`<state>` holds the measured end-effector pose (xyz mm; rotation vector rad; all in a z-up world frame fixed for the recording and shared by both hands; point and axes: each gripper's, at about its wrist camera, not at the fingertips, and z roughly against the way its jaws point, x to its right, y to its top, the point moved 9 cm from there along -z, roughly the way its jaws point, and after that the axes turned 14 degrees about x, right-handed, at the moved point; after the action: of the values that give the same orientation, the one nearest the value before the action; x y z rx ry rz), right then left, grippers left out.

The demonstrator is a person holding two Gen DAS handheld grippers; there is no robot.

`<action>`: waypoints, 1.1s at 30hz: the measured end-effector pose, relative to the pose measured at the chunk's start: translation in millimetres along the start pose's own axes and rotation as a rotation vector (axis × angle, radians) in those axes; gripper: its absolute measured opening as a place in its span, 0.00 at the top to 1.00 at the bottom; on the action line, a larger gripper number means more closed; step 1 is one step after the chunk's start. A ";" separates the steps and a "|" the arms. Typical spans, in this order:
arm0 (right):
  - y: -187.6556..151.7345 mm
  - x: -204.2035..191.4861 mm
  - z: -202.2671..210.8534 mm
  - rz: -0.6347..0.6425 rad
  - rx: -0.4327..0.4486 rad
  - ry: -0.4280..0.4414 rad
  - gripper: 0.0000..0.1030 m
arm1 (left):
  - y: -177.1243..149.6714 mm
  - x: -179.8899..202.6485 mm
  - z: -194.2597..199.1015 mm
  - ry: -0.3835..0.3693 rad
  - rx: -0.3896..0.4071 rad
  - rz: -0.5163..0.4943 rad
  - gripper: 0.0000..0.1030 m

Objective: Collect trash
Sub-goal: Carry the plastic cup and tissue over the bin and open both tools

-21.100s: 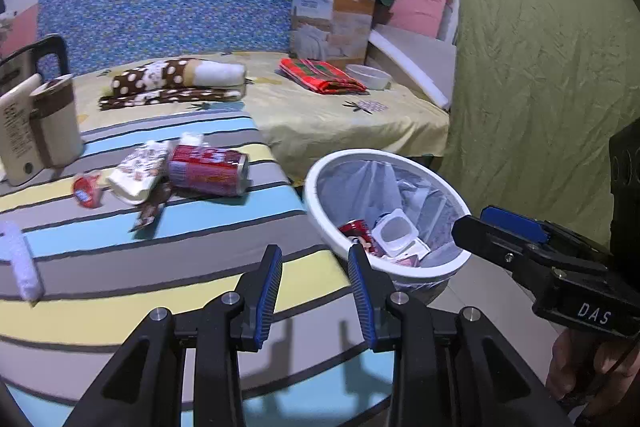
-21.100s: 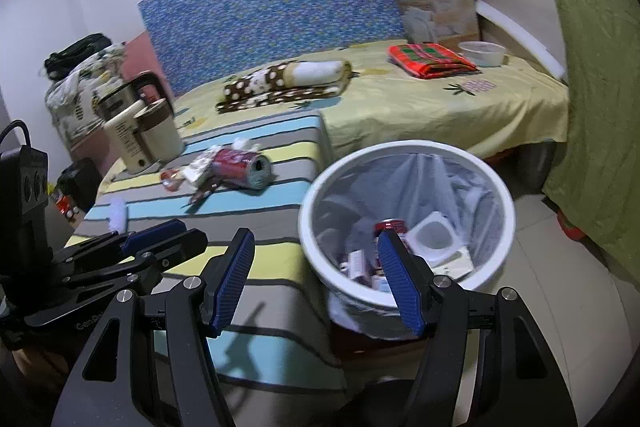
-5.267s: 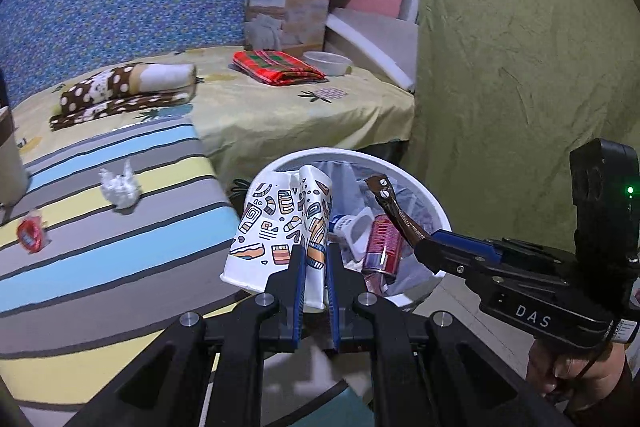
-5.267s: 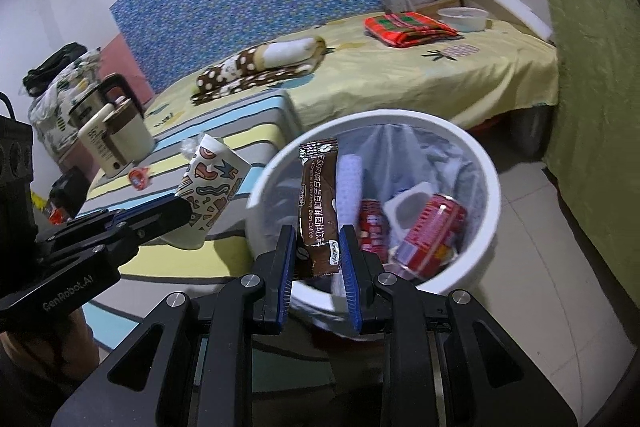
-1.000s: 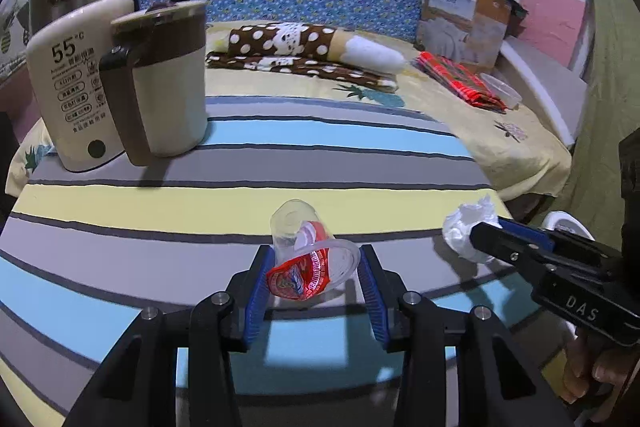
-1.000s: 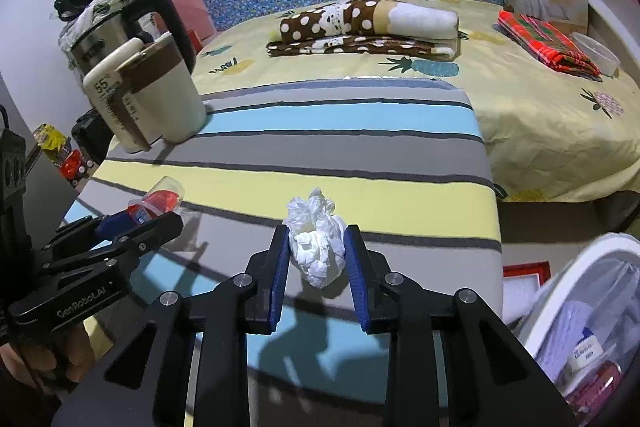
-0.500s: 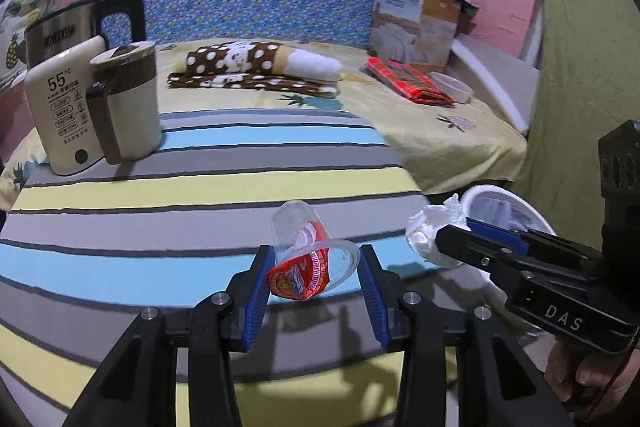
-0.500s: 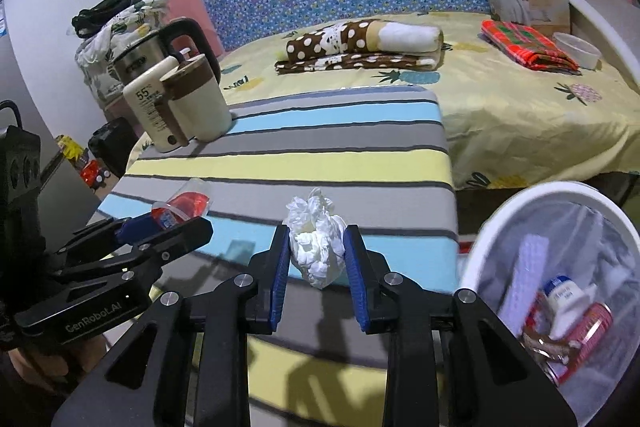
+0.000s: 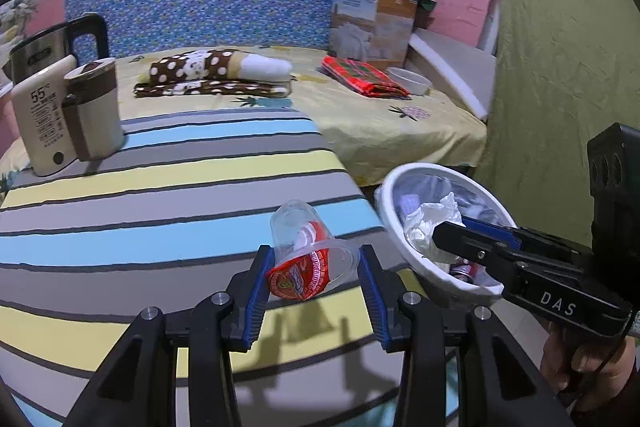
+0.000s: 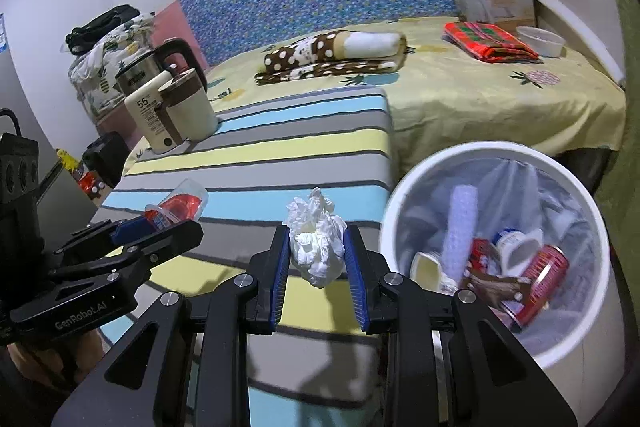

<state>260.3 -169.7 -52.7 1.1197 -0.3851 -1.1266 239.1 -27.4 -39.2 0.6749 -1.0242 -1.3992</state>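
Left gripper (image 9: 316,267) clamps cup (image 9: 306,259); right gripper (image 10: 316,259) clamps tissue (image 10: 318,241). Bin (image 10: 416,187) at 3 o'clock; early release probably misses rim.

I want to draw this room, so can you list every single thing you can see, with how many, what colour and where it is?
plastic cup: one, clear with red label, in left gripper
tissue wad: one, white, in right gripper
bin: one, white, on floor beside striped surface, holds cans and wrappers
striped cover: one, blue, yellow, grey
kettle: one, steel, black handle, far left
jug: one, cream and brown, beside kettle
spotted blanket: one, brown and white, on yellow sheet
checked cloth: one, red
bowl: one, white
box: one, cardboard
left gripper: black, blue pads
right gripper: black, blue pads
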 end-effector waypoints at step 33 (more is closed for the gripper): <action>-23.5 106.3 43.1 -0.138 0.020 -0.224 0.71 | -11.2 137.1 -62.8 -0.248 -0.068 -0.118 0.58</action>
<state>262.7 -283.1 -82.2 1.0533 -0.4996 -1.3786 273.1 -174.1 -52.5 0.5267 -1.1387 -1.6433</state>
